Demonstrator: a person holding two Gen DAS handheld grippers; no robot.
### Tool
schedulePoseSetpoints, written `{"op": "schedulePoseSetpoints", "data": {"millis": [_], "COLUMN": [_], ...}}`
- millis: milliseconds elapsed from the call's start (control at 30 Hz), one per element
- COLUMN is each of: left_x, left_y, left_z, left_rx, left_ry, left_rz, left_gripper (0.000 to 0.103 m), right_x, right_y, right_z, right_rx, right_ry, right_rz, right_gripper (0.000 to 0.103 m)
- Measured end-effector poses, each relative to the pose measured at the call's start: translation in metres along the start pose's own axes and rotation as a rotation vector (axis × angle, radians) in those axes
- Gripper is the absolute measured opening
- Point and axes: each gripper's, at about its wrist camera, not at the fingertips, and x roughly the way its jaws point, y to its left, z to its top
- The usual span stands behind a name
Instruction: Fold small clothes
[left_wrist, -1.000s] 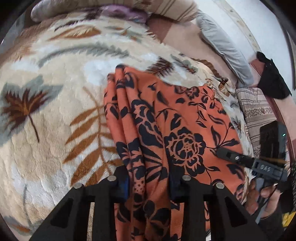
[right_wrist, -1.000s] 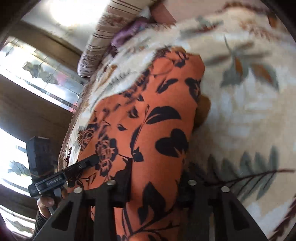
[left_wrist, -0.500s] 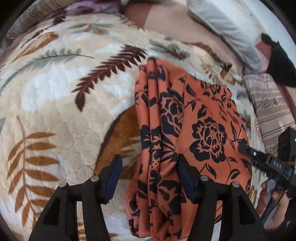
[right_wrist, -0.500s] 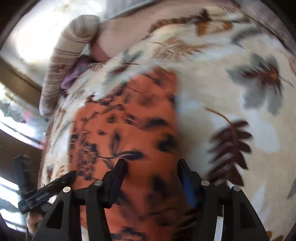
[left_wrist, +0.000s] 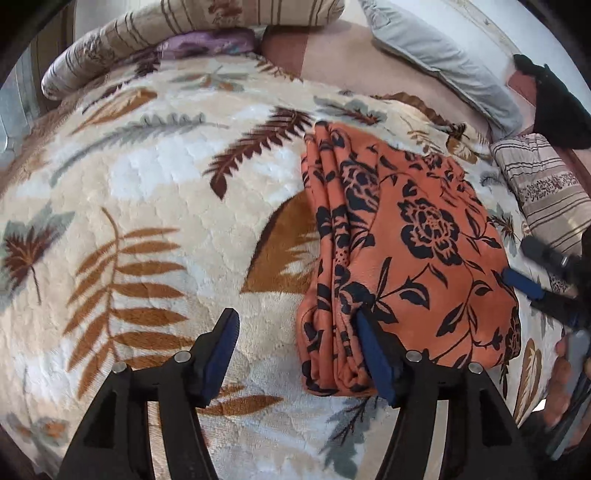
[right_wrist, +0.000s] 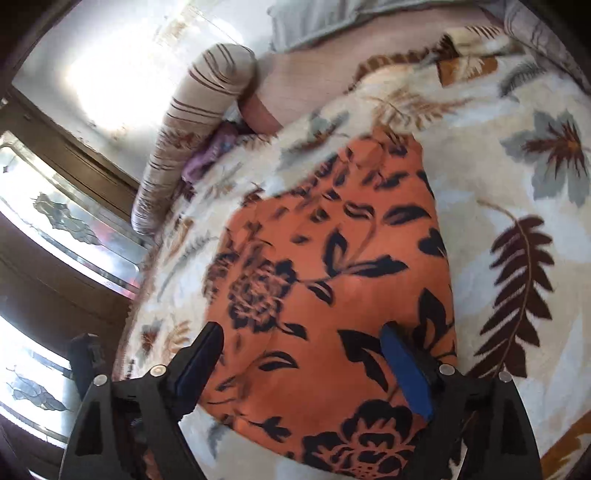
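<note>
Presently, the folded orange floral garment (left_wrist: 402, 251) is seen lying on the leaf-print blanket (left_wrist: 147, 206). Left gripper (left_wrist: 295, 350) and right gripper (right_wrist: 301, 363): jaws spread wide, nothing held. Stacked fold edges are shown only by the left view; the right view is blurred.

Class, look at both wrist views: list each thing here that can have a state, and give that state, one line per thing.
Orange cloth with black flower print: folded into a layered rectangle, lying flat on the blanket, held by neither gripper.
Left gripper: open, right finger over the cloth's near edge.
Right gripper: open, above the cloth.
Cream plush blanket with leaf pattern: spread out under the cloth.
Striped beige bolster pillow: lying along the blanket's far edge.
</note>
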Motion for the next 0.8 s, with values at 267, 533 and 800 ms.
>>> {"op": "schedulePoseSetpoints", "data": {"millis": [267,533,800], "left_x": [0.005,-0.037,-0.107], "left_y": [-0.003,-0.021,-0.056], "left_z": [-0.003,-0.009,-0.03], "left_rx": [-0.008,0.047,0.07], "left_ry": [0.0,-0.067,-0.187], "left_rz": [0.013,0.087,0.101], "left_gripper": [0.071,0.072,0.086], "right_x": [0.048,-0.023,-0.081], "right_y": [-0.027,0.028,0.05], "right_z": [0.056,-0.003,-0.085], "right_rx": [0.081,-0.127,-0.227], "right_ry": [0.05,-0.087,-0.117], "right_rz": [-0.11,-0.161,-0.239], "right_gripper": [0.091,0.091,0.091]}}
